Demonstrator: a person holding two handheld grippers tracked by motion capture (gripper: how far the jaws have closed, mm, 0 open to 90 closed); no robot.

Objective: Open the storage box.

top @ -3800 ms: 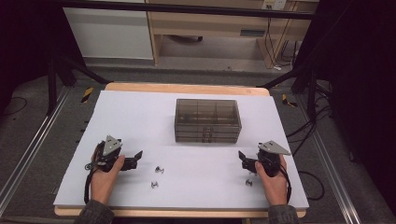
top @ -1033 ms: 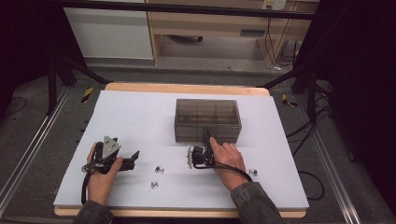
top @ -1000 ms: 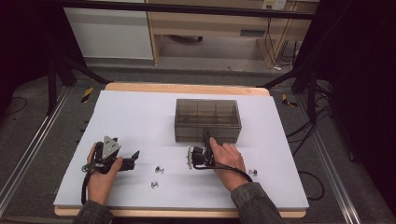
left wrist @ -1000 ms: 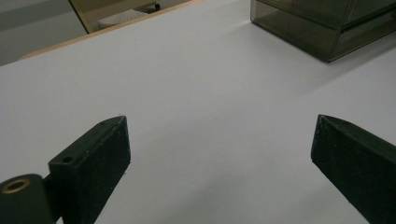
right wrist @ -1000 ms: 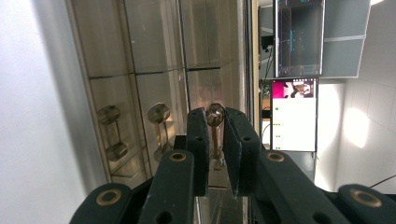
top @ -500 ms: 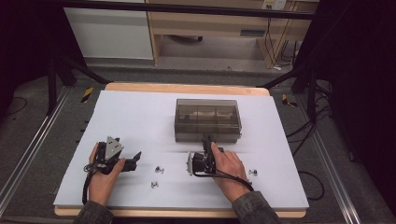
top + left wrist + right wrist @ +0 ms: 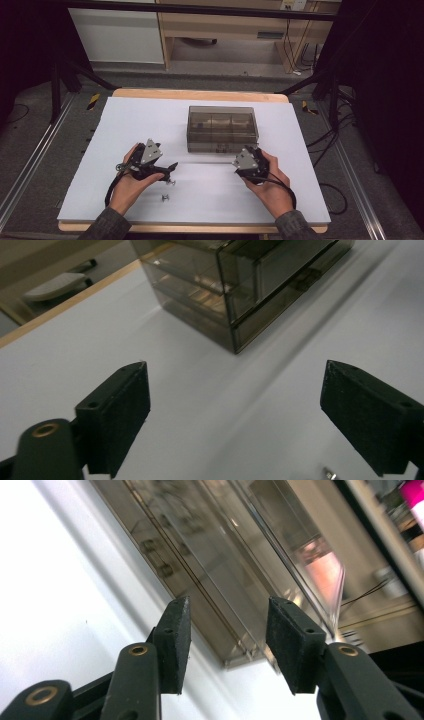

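Observation:
A smoky transparent drawer box (image 7: 221,129) stands in the middle of the white table top (image 7: 125,125). My left gripper (image 7: 171,166) lies left of the box's front and points right. Its jaws are wide open with nothing between them, and the left gripper view (image 7: 235,415) looks at a corner of the box (image 7: 240,285). My right gripper (image 7: 250,151) sits just in front of the box's right front corner. Its jaws stand partly open around nothing (image 7: 227,640), close to the box's front face (image 7: 200,565). Two small metal screws (image 7: 171,182) (image 7: 164,198) lie near my left hand.
The white top rests on a wooden table with its edge (image 7: 200,94) at the back. Metal rails run along both sides on the floor, and cables (image 7: 330,140) trail at the right. A cabinet and shelf stand beyond the table.
My right gripper has moved from the middle of the box's front to its right front corner. My left gripper has shifted a little to the right. The box has stayed put.

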